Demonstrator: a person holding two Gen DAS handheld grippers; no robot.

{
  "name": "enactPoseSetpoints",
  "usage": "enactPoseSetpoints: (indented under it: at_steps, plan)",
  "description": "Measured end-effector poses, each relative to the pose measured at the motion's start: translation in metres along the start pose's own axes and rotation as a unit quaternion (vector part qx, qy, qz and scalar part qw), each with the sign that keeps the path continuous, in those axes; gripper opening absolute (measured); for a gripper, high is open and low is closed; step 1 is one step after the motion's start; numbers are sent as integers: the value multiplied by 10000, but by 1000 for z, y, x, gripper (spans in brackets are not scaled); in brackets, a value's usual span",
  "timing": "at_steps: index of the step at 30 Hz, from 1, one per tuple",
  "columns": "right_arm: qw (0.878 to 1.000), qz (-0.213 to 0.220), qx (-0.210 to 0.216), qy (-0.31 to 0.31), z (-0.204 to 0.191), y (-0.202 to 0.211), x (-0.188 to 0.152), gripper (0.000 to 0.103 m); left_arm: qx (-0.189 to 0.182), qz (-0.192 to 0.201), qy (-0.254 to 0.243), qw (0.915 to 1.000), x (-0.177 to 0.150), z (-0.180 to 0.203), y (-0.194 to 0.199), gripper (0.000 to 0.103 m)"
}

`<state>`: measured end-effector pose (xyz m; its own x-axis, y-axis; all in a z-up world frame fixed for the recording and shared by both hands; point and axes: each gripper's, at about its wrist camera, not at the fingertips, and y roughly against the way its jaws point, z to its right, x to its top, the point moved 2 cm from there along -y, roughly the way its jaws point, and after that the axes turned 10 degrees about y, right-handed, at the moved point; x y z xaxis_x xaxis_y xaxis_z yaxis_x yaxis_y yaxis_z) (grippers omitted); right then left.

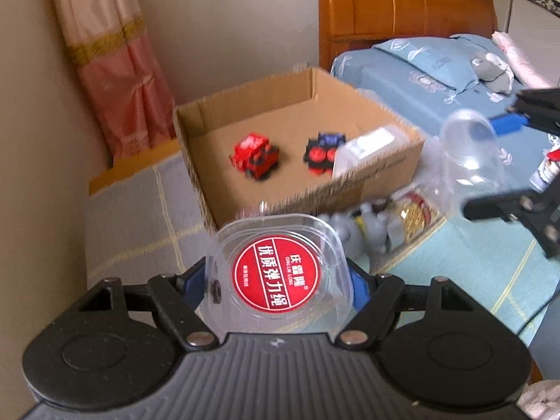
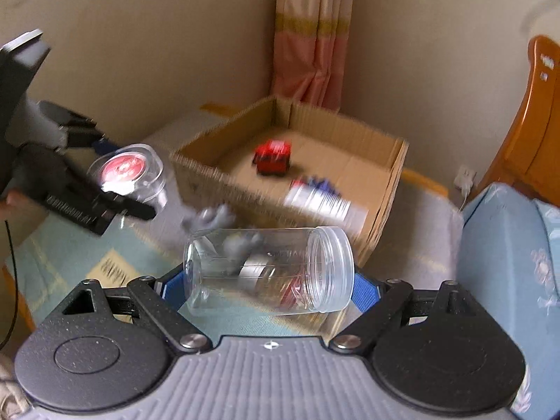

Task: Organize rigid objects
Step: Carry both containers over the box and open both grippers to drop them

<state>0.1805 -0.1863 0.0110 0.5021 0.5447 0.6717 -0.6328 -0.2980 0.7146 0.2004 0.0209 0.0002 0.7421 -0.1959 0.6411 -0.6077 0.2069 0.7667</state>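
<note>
**Both grippers loaded beside the box**

The case point(image 1: 276, 274) is a clear plastic shell with rounded corners. It carries 1 round red label with white Chinese characters. It sits face-up between the left gripper's blue pads, in front of the box point(image 1: 381, 171) and lower in the left view.

The jar point(image 2: 267, 271) is clear plastic, lidless, with a threaded mouth. It lies on its side across the right gripper's jaws, mouth pointing right. Items behind it show through its wall, blurred.

The box is open-topped brown cardboard and rests on a checked cloth point(image 1: 140, 224). Inside stand 1 red toy point(image 1: 257, 155) and 1 dark blue toy point(image 1: 323, 152) with red discs. A clear container point(image 1: 372, 147) with a white label leans at the box's near wall. Whether it is inside or on the rim cannot be told.

A grey toy point(image 1: 364, 231) lies on the cloth just in front of the box, beside a gold-coloured item too blurred to identify.

Left gripper point(image 1: 278, 280): jaws partly closed, clamping the case at its 2 side edges.

Right gripper point(image 2: 269, 287): jaws set wide, pads pressed against the jar's base and mouth ends. It holds the jar clear of the cloth.

A blue pillow point(image 1: 430, 66) lies behind the box, to its right.
</note>
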Motion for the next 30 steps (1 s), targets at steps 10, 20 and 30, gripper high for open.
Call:
enactPoseSetpoints:
  at_steps: [10, 20, 30]
  plan:
    - [9992, 214, -224, -243, 57, -32, 56, 93, 161, 238, 39, 9996, 59, -7, -11, 76]
    - [9946, -73, -477, -922, 106, -106, 86, 93, 492, 269, 178, 9983, 99, -27, -33, 76]
    - [9920, -217, -448, -1161, 116, -129, 84, 102, 595, 166, 368, 9974, 118, -38, -60, 76]
